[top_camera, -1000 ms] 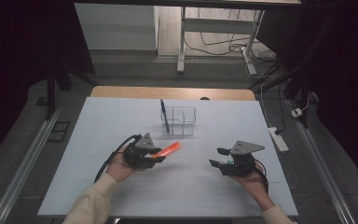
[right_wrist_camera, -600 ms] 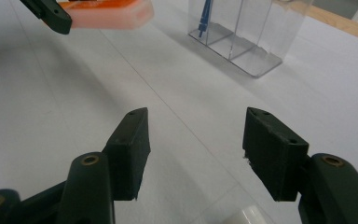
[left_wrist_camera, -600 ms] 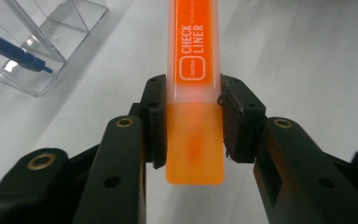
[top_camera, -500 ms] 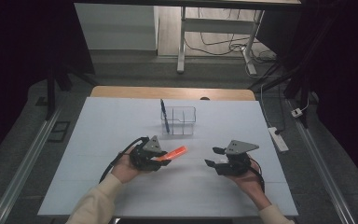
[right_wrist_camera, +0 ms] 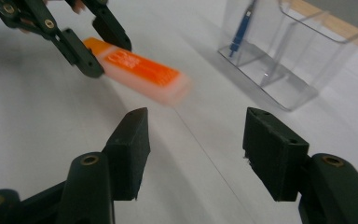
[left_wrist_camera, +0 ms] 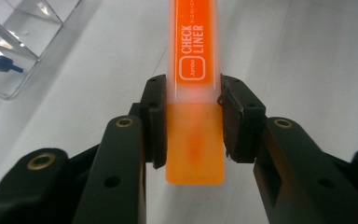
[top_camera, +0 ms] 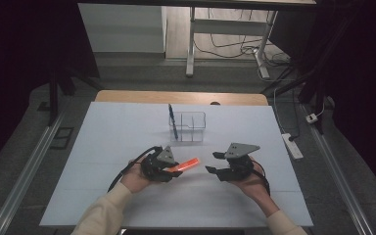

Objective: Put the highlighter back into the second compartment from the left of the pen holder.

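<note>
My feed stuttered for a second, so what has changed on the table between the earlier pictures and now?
The right hand-held gripper, jaws open and empty, has slid left toward the free end of the orange highlighter. The left hand-held gripper stays shut on the highlighter's other end, hardly moved. The clear organizer and the blue pen standing in it stayed put.

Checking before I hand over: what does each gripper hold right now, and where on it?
The left gripper clamps the orange highlighter near its tail end, the cap end sticking out. The right gripper holds nothing, its jaws open.
</note>
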